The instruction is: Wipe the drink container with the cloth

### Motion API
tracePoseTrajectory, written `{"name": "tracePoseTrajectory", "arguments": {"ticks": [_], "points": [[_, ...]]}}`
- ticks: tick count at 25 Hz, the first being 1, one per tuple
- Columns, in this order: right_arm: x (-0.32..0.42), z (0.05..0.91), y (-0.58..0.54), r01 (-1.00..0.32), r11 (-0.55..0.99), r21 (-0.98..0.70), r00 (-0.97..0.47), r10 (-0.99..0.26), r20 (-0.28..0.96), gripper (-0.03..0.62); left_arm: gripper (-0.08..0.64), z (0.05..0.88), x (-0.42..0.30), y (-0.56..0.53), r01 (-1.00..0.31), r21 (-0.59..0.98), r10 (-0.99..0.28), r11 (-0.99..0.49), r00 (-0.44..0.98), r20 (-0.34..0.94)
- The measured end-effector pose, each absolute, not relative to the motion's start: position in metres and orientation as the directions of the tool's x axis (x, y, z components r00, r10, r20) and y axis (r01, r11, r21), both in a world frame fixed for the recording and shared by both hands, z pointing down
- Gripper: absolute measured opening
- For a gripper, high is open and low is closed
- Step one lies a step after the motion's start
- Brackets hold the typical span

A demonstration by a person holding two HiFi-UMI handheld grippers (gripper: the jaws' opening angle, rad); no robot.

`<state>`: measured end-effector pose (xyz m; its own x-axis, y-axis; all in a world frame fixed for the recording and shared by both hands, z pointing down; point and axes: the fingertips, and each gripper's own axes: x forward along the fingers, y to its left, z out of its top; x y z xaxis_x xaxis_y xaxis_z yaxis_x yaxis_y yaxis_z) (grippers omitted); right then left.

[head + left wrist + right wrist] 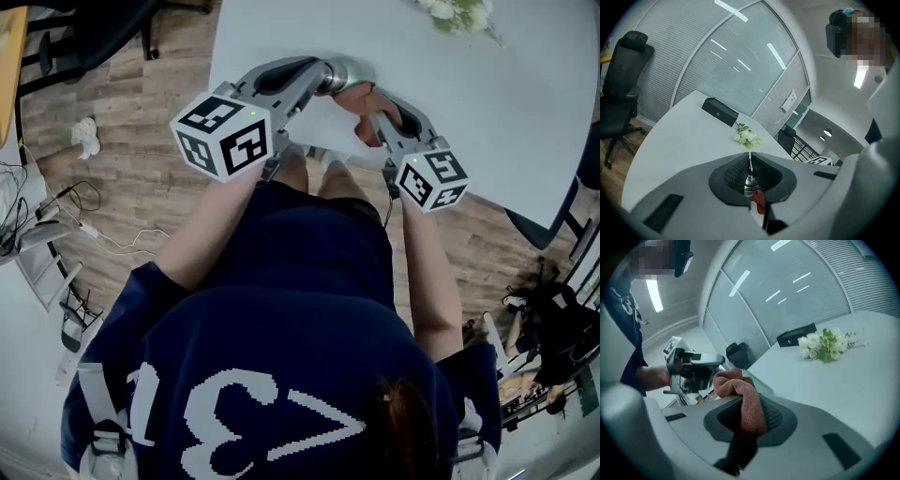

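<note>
White table (487, 112) over wood floor (141, 159); left gripper (320, 81) pinches the drink container (339, 74), right gripper (379, 118) clamps the cloth (360, 97).

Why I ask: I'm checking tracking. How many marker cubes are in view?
2. One cube rides on the left gripper, which grips the drink container; the other on the right gripper, which grips the cloth. None seems hidden.
</note>
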<state>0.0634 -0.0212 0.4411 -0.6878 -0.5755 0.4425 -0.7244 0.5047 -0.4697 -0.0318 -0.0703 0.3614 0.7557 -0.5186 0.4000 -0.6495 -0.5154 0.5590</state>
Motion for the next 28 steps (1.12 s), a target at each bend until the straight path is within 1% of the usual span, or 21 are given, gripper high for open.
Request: {"name": "tracePoseTrajectory", "arguments": {"ticks": [2, 4, 7, 10, 13, 15, 17, 18, 21, 24, 26, 28], "points": [[0.051, 0.408, -0.03, -0.697, 0.553, -0.456, -0.713, -0.599, 0.364, 0.066, 0.025, 0.362, -0.034, -0.071, -0.653, 0.554, -0.519, -0.517, 0.753, 0.404], [0.032, 0.378, -0.037, -0.666, 0.624, -0.408, -0.744, -0.595, 0.304, 0.066, 0.025, 0.362, -0.033, -0.07, -0.649, 0.549, -0.511, -0.527, 0.758, 0.405], [0.013, 0.366, -0.045, -0.657, 0.677, -0.33, -0.754, -0.589, 0.293, 0.066, 0.025, 0.361, -0.031, -0.069, -0.655, 0.529, -0.512, -0.54, 0.754, 0.411], [0.035, 0.393, -0.053, -0.716, 0.607, -0.346, -0.698, -0.631, 0.338, 0.066, 0.025, 0.363, -0.034, -0.068, -0.659, 0.524, -0.514, -0.54, 0.751, 0.415], [0.07, 0.437, -0.059, -0.795, 0.498, -0.347, -0.607, -0.653, 0.453, 0.066, 0.025, 0.363, -0.035, -0.067, -0.655, 0.518, -0.512, -0.551, 0.755, 0.411], [0.085, 0.46, -0.059, -0.821, 0.427, -0.379, -0.57, -0.648, 0.505, 0.066, 0.025, 0.361, -0.032, -0.065, -0.644, 0.512, -0.504, -0.568, 0.764, 0.402], [0.087, 0.462, -0.06, -0.82, 0.378, -0.429, -0.566, -0.648, 0.51, 0.066, 0.025, 0.358, -0.025, -0.061, -0.632, 0.486, -0.491, -0.604, 0.775, 0.398], [0.083, 0.454, -0.062, -0.81, 0.375, -0.452, -0.576, -0.653, 0.492, 0.066, 0.025, 0.357, -0.022, -0.06, -0.628, 0.464, -0.485, -0.624, 0.778, 0.4], [0.059, 0.414, -0.066, -0.748, 0.445, -0.493, -0.647, -0.657, 0.388, 0.066, 0.025, 0.356, -0.017, -0.057, -0.623, 0.407, -0.475, -0.668, 0.778, 0.41], [0.026, 0.371, -0.069, -0.664, 0.57, -0.484, -0.736, -0.611, 0.29, 0.066, 0.025, 0.356, -0.013, -0.059, -0.621, 0.371, -0.471, -0.691, 0.776, 0.42], [0.011, 0.354, -0.071, -0.631, 0.627, -0.457, -0.769, -0.581, 0.265, 0.066, 0.025, 0.355, -0.012, -0.059, -0.62, 0.338, -0.47, -0.708, 0.771, 0.43], [0.008, 0.358, -0.075, -0.629, 0.641, -0.44, -0.775, -0.562, 0.289, 0.066, 0.025, 0.355, -0.013, -0.059, -0.614, 0.318, -0.466, -0.722, 0.772, 0.432]]}}
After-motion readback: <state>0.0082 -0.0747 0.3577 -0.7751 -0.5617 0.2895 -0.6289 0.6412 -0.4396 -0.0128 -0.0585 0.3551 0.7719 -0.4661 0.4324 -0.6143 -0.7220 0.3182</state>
